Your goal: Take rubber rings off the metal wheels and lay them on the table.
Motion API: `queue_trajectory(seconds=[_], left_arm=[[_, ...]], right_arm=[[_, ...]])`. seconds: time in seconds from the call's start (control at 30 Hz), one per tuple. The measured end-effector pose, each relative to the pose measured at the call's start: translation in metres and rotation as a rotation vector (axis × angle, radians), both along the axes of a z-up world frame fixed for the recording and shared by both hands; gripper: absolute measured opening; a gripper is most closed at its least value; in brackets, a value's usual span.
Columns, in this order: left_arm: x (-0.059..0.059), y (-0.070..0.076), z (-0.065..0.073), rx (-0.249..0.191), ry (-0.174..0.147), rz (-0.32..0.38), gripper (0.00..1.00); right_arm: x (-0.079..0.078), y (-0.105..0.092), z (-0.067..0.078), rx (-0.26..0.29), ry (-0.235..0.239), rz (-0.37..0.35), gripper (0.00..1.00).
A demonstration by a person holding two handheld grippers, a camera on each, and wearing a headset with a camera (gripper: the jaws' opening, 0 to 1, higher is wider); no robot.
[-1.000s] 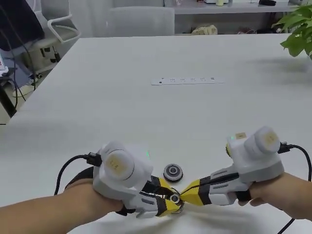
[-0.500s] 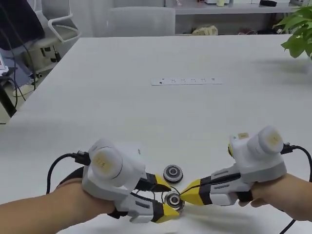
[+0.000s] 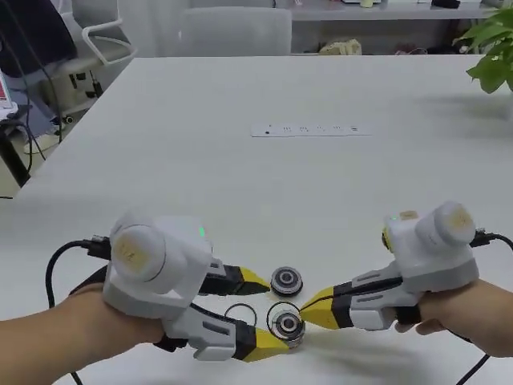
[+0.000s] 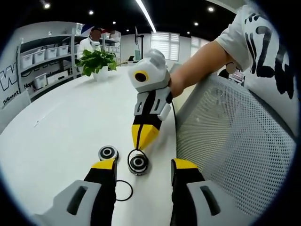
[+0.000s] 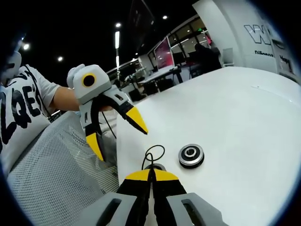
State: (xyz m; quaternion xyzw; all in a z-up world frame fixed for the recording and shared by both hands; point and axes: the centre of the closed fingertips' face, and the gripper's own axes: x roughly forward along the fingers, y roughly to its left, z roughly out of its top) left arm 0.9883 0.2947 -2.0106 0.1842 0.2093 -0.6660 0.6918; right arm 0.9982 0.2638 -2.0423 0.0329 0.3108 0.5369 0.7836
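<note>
Rubber ring [image 4: 131, 190]: free now, lying flat on the table [image 3: 264, 192] just beside the near wheel [image 3: 286, 323]
Left gripper [image 3: 275, 310]: a second ago tip to tip with the other at that wheel; now drawn back, tongs spread either side of the ring, holding nothing
Right gripper [image 3: 309, 314]: tongs together, tips against the near wheel's rim; whether they pinch anything cannot be told
Far wheel [image 3: 285, 281]: apart on the table, dark band seemingly in place
Assessment: one ring delivered; far wheel probably next
</note>
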Motion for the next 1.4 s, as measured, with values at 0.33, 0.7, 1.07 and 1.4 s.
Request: queue_trajectory(seconds=[0.33, 0.7, 1.07, 1.4], left_arm=[[0.005, 0.018, 0.012, -0.033, -0.026, 0.060, 0.54], [0.015, 0.035, 0.013, -0.043, -0.032, 0.125, 0.65], [0.020, 0.048, 0.015, -0.049, -0.037, 0.172, 0.72], [0.023, 0.056, 0.014, -0.055, -0.042, 0.209, 0.78]], right_arm=[[0.003, 0.004, 0.007, 0.014, -0.008, 0.000, 0.00], [0.010, 0.010, 0.012, 0.011, -0.011, 0.011, 0.00], [0.017, 0.031, 0.013, 0.020, -0.010, 0.024, 0.00], [0.015, 0.048, 0.001, 0.005, 0.004, 0.034, 0.00]])
